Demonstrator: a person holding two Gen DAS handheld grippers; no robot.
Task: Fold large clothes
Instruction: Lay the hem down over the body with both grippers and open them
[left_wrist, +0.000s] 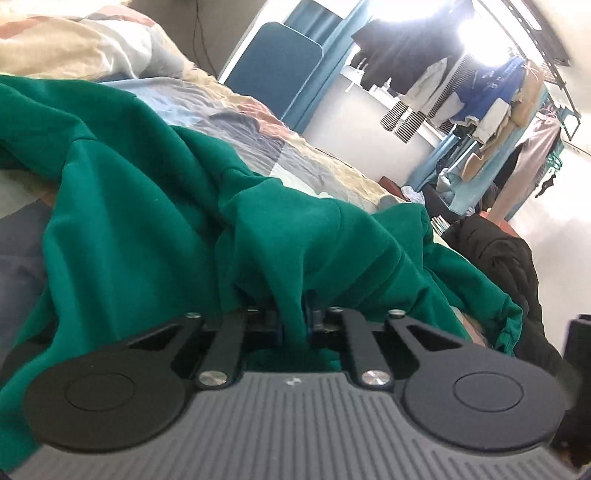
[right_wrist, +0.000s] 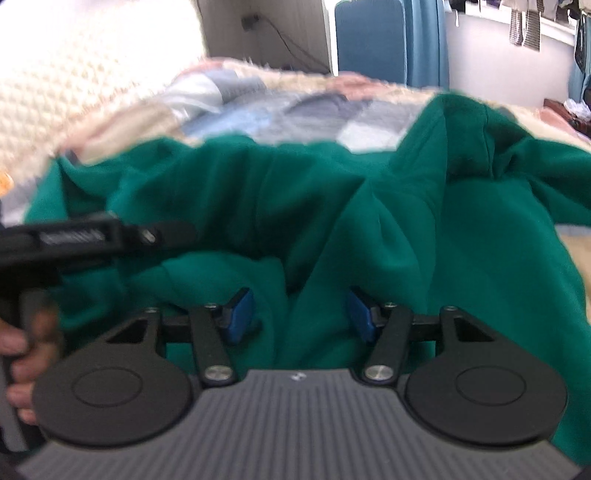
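Left wrist view: my left claw (left_wrist: 293, 317) is clamped tight on a bunched fold of the green sweatshirt (left_wrist: 147, 206). Cloth fills the gap between the jaws and drapes over them. The garment lies crumpled across the near side of the bed (left_wrist: 236, 122), on the patchwork quilt, spreading left and far. A black jacket (left_wrist: 502, 266) sits heaped at the right. A clothes rack (left_wrist: 480, 96) stands far right by the window.

Right wrist view: blurred. My right claw (right_wrist: 299, 314) stands apart, blue pads (right_wrist: 240, 314) either side of a raised ridge of green fabric, not pressing on it. The left gripper's body (right_wrist: 85, 240) comes in from the left, with a hand (right_wrist: 22, 354) on its handle. The sweatshirt covers the near half of the bed.

Handling, my read: thick, soft fleece, fairly heavy for cloth, zero stiffness, sags wherever it isn't supported. Not slippery, not fragile. Best grip is a seam, hem or shoulder edge, not a mid-panel bunch, or layers will drag along.
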